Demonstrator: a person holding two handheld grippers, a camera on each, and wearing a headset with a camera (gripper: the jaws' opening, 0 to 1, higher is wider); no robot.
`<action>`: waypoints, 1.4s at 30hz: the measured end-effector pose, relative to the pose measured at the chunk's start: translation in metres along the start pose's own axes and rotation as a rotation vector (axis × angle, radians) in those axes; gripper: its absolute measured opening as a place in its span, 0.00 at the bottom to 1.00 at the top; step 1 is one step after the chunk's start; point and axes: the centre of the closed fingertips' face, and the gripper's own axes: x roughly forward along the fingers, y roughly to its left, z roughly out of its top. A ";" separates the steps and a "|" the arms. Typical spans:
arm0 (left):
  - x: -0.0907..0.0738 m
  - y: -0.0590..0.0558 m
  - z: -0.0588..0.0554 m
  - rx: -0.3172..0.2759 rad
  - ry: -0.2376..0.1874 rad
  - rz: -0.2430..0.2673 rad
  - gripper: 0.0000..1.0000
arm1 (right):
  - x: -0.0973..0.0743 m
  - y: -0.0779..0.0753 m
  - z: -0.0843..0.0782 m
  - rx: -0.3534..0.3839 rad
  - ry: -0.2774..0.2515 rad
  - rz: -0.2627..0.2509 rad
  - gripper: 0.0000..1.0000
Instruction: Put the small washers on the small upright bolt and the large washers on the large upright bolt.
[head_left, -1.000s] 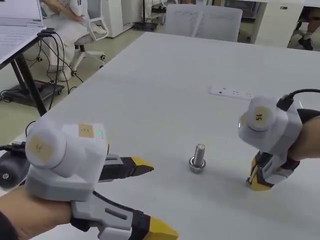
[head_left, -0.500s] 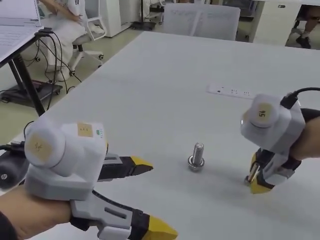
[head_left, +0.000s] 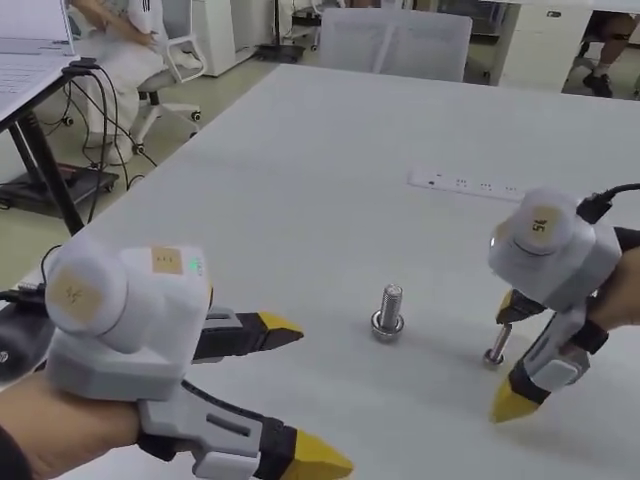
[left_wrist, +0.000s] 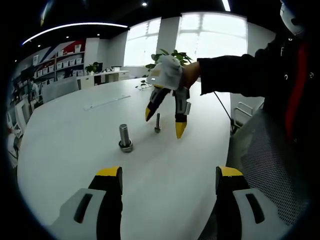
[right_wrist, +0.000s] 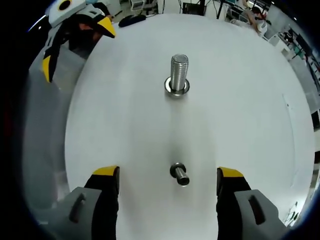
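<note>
White table (head_left: 330, 150) is seen, its far end cut off. Left gripper (head_left: 312, 398) is held wide open and empty; right gripper (head_left: 505, 352) is spread wide, nothing gripped. Large bolt (head_left: 388, 310) is stood upright mid-table, washers at its base hard to make out. Small bolt (head_left: 496, 345) is stood between the right jaws, untouched.

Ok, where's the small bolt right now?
Head view, right side: the small bolt stands on the table between the open jaws of the right gripper, just right of the large bolt.
</note>
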 end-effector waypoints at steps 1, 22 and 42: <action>0.000 0.000 0.000 0.001 0.000 -0.001 0.76 | 0.000 0.000 0.002 0.010 -0.020 -0.002 0.85; 0.001 0.000 0.002 0.004 -0.001 -0.012 0.76 | -0.022 0.008 -0.004 0.101 -0.187 -0.093 1.00; -0.007 -0.001 0.006 -0.007 -0.036 -0.018 0.76 | -0.057 0.031 0.000 0.197 -0.343 -0.207 1.00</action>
